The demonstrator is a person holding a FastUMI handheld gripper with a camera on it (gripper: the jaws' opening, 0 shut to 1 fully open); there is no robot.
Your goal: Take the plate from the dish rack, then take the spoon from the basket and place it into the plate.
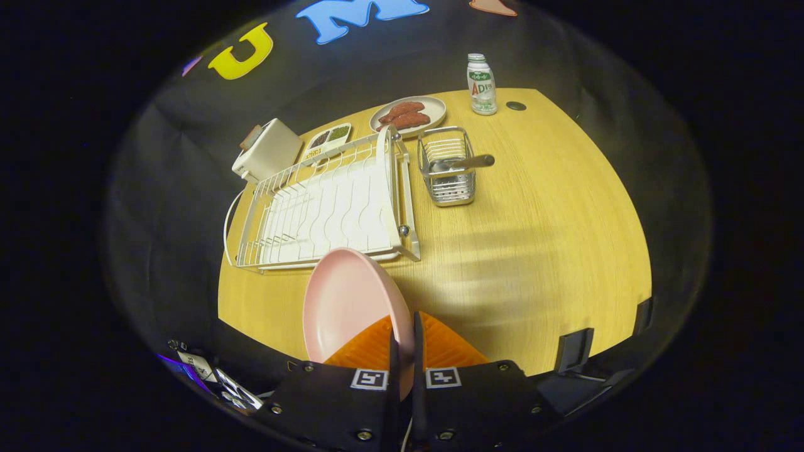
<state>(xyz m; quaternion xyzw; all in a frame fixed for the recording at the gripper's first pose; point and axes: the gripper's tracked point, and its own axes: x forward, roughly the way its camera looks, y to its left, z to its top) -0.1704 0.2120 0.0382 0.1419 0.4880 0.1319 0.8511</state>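
My gripper (402,326) is shut on the rim of a pink plate (345,301), which stands on edge between the two fingers, held above the wooden table (534,238). Beyond the plate lies the white wire dish rack (326,207), with no dishes in it. To the right of the rack stands a small metal wire basket (447,169). A spoon (465,163) rests in it with its handle poking out over the right rim.
Behind the rack sit a plate of sausages (408,115), a small divided tray (326,141) and a white box (269,150). A white bottle (482,85) stands at the far edge, next to a dark round hole (516,105).
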